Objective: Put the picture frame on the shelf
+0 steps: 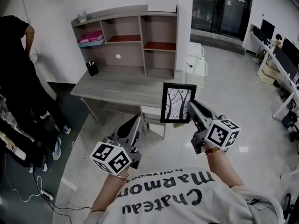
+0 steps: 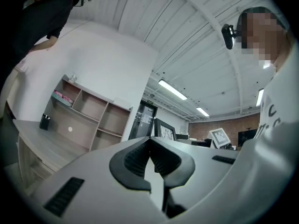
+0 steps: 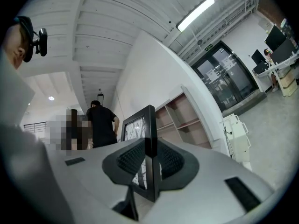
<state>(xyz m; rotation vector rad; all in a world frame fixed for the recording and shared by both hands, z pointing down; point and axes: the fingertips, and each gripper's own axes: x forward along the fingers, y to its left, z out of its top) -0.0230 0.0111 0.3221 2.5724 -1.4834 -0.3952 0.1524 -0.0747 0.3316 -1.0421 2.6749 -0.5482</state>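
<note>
A black picture frame (image 1: 177,102) with a drawing of bare trees is held upright in the air in front of the desk. My right gripper (image 1: 190,105) is shut on its right edge; in the right gripper view the frame's edge (image 3: 150,139) sits pinched between the two black pads. My left gripper (image 1: 137,120) hangs lower left of the frame, shut and holding nothing, its pads (image 2: 150,154) touching. The wooden shelf unit (image 1: 135,41) with open compartments stands on the desk (image 1: 121,88) against the white wall, beyond both grippers.
A pink stack (image 1: 91,38) lies in the shelf's upper left compartment, and a black pen cup (image 1: 92,68) stands on the desk. A person in black (image 1: 18,69) stands at the left. A white cart (image 1: 196,65) sits right of the desk. Cables (image 1: 42,195) trail on the floor.
</note>
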